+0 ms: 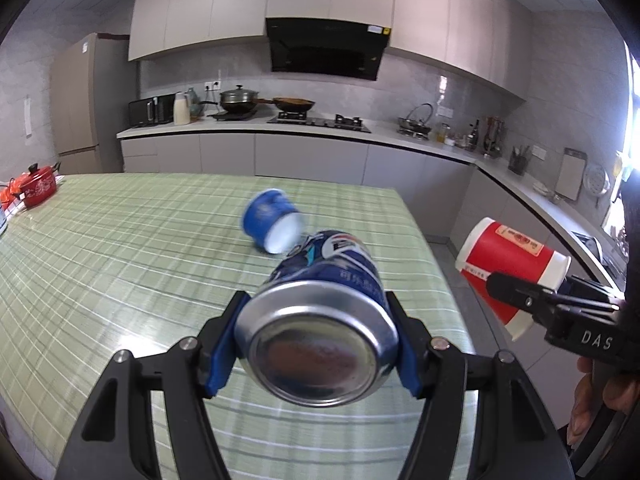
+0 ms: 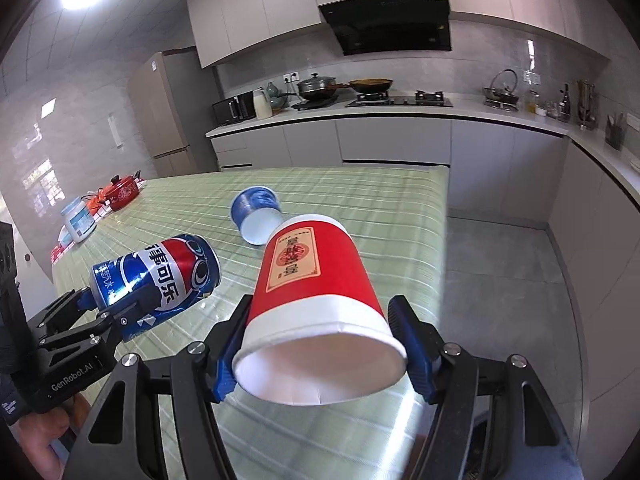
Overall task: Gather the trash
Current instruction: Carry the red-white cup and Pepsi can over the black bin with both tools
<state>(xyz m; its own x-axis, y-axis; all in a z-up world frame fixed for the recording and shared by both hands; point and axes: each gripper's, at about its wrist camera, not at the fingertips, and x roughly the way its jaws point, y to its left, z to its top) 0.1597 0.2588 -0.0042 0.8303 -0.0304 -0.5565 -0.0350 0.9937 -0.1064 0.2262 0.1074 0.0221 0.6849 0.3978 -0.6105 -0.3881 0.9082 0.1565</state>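
**Both grippers loaded over the green-checked table**

Far left, at about 9 o'clock in the right wrist view: red enamel pot point(image 2: 122, 192) with lid, then a pale blue-lidded jar point(image 2: 79, 220) just in front of it, both near the table's left edge. Table point(image 2: 360, 200) covered in a green plaid cloth.

Left gripper point(image 2: 116, 304) clamped on a blue soda can point(image 2: 160, 276), blue pads pressing both sides of the can near its base, can lifted clear of the cloth and tilted nose-down. Pepsi-style red, white and blue globe readable on the can, with large Chinese characters across it. "GenRobot.AI" printed on the left gripper's body.

Centre, at 12 o'clock from both tools: small blue cup point(image 2: 256, 216) lying on its side on the cloth, white inside turned toward the cameras, alone and untouched. Nothing between it and either gripper except open cloth.

Right gripper point(image 2: 320, 348) closed on a red paper cup point(image 2: 316, 304), pads squeezing the white rim band, mouth toward the camera, base pointing away and downward. Beige label with red Chinese characters on the cup's side; too small to read further. "DAS" visible on the right gripper's body in the left wrist view.

Background at 12 to 2 o'clock: counter with microwave, lidded pot, frying pan, gas hob, black hood above, bottles at right.
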